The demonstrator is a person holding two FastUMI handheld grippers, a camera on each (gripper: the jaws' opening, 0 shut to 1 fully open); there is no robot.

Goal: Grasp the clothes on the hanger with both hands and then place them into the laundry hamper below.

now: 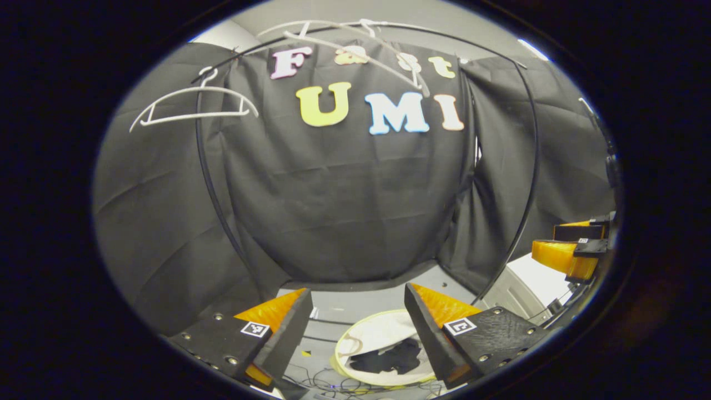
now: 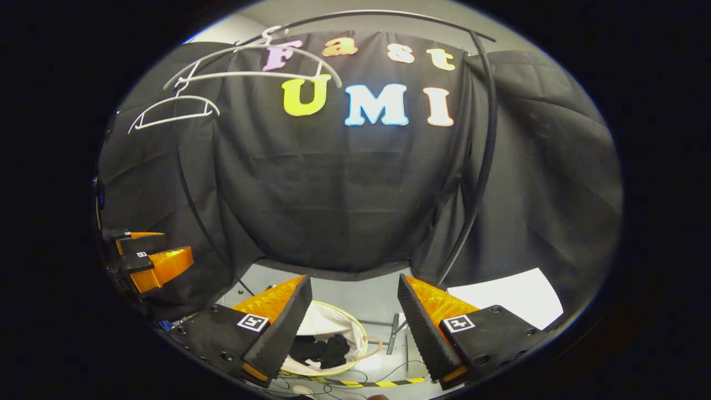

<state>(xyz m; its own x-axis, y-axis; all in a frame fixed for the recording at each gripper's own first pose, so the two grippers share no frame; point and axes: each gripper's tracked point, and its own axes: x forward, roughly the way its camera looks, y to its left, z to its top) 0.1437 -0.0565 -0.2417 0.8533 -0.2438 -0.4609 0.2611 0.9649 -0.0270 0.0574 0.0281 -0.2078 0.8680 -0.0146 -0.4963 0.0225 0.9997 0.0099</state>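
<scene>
The laundry hamper (image 1: pixel 383 333) stands on the floor (image 1: pixel 355 303) below the clothes rail (image 1: pixel 533 166), a round pale basket with a thin yellowish rim, and dark clothes (image 1: pixel 391 358) lie crumpled in its bottom. In the right gripper view the same hamper (image 2: pixel 328 328) shows between the fingers, with the dark clothes (image 2: pixel 325 350) bunched low inside it. Bare white hangers (image 1: pixel 194 105) hang from the rail in front of the black cloth wall, one to the left and others tilted near the top. The left tool (image 1: pixel 358 328) hangs above the hamper with its jaws spread wide apart and nothing between them. The right tool (image 2: pixel 353 325) is likewise held above the hamper, its jaws parted and empty; in the left gripper view it shows at the right edge (image 1: pixel 575 250), level with the left tool and well apart from it. Cables (image 2: pixel 355 383) trail on the floor beside the hamper, and a white sheet (image 2: pixel 505 297) lies to the right.
</scene>
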